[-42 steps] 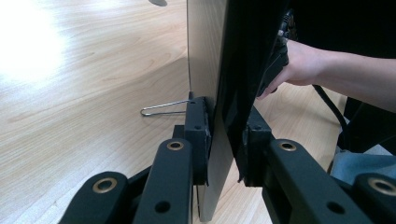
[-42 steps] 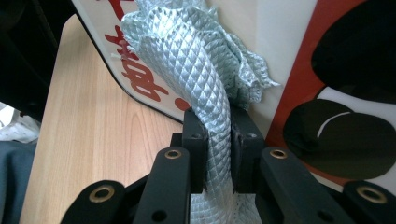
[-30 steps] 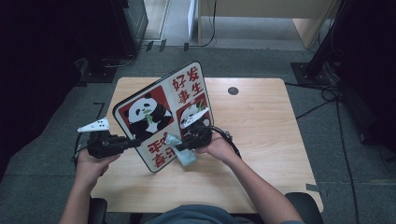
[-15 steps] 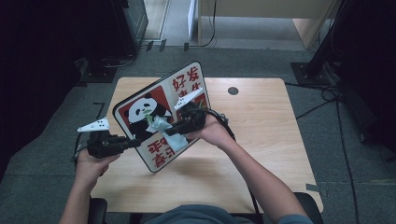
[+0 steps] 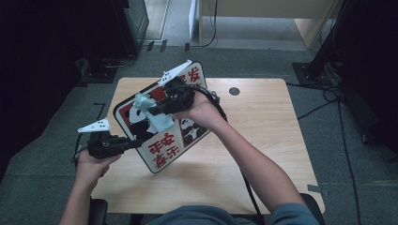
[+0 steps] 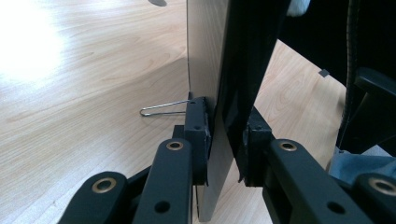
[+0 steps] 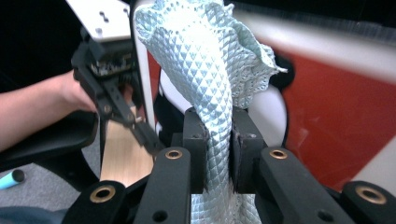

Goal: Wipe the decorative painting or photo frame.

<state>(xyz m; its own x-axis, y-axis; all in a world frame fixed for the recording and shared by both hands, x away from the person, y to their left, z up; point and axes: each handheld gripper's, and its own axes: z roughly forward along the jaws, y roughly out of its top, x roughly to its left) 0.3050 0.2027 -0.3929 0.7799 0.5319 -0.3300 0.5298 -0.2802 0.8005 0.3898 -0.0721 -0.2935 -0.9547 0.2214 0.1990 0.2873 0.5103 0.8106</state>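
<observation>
We clamp the panda board (image 5: 159, 129) edge in left tool (image 5: 129, 143); right tool (image 5: 157, 108) pinches cloth (image 5: 154, 112) against its face just ahead.

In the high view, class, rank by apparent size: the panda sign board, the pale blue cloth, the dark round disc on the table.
1. panda sign board
2. pale blue cloth
3. dark round disc

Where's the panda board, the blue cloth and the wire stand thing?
Panda board (image 5: 162, 145), high view, on its lower red lettering.
Blue cloth (image 7: 205, 60), right gripper view, on its quilted middle above the claw.
Wire stand (image 6: 161, 109), left gripper view, on the thin loop behind the board.
</observation>
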